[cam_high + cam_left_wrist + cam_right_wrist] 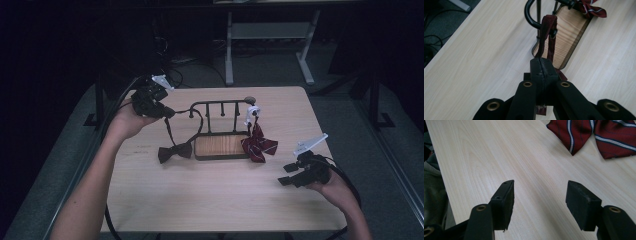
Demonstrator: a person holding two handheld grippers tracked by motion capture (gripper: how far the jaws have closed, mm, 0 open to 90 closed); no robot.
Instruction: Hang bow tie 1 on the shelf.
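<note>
My left tool [541,72] is clenched on the dark maroon fabric strap [547,32], which runs straight ahead over the black metal rack [530,15]; my right tool [539,202] rests released.

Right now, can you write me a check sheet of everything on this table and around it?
Surface: pale wooden table, bare in front.
Job's things: dark maroon bow tie on the table, its strap looped over the black metal rack with wooden base; red striped bow tie hanging at the rack's right end.
Clutter: nothing seen.
Grippers: left gripper jaws shut on the strap; right gripper jaws open, empty.
Cables: black cable trailing from the right gripper.
Surroundings: dark room, grey desk legs behind.
</note>
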